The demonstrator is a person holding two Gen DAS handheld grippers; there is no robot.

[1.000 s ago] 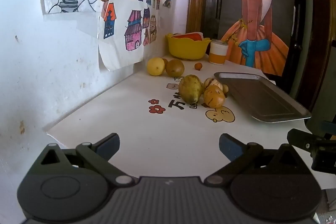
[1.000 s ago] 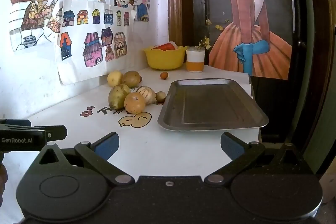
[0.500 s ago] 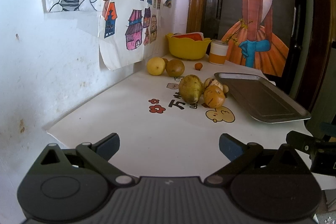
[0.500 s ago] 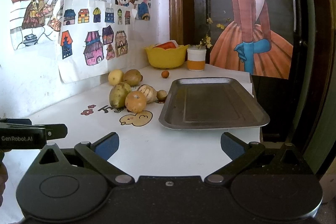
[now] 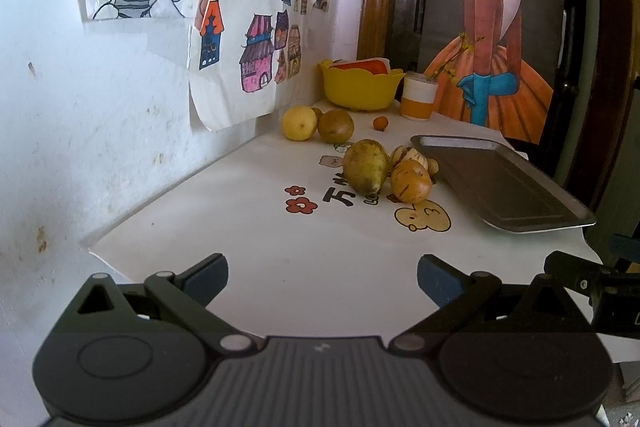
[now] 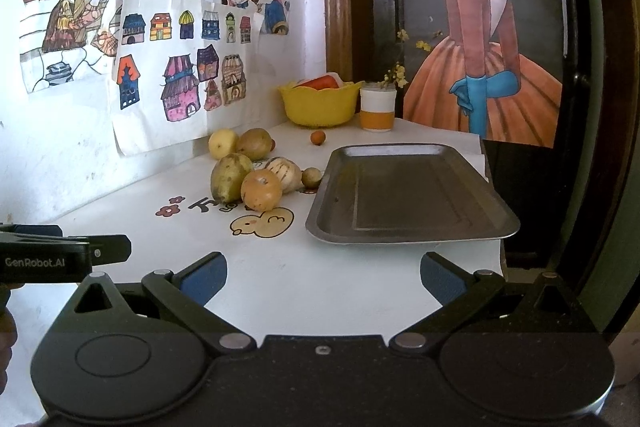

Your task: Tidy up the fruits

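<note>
Several fruits lie on the white table (image 5: pixel 280 267): a green pear (image 5: pixel 365 166) (image 6: pixel 230 176), an orange striped fruit (image 5: pixel 411 181) (image 6: pixel 261 189), a pale striped fruit (image 5: pixel 408 157) (image 6: pixel 286 173), a small brown fruit (image 6: pixel 311 177), a yellow fruit (image 5: pixel 298 123) (image 6: pixel 222 143), a brownish round fruit (image 5: pixel 335 126) (image 6: pixel 254 143) and a tiny orange fruit (image 5: pixel 380 123) (image 6: pixel 318 137). A metal tray (image 5: pixel 500 183) (image 6: pixel 404 193) sits bare to their right. My left gripper (image 5: pixel 322 277) and right gripper (image 6: pixel 323 277) hang open over the near table edge, well short of the fruits.
A yellow bowl (image 5: pixel 360 87) (image 6: pixel 318 103) with something orange in it and a white-and-orange cup (image 5: pixel 418 97) (image 6: pixel 377 107) stand at the back. Drawings hang on the left wall (image 5: pixel 100 107). A dark door with a poster (image 6: pixel 492 47) closes off the right.
Both grippers have edged slightly nearer the table and fruits. Nothing on the table has moved; both stay open.
</note>
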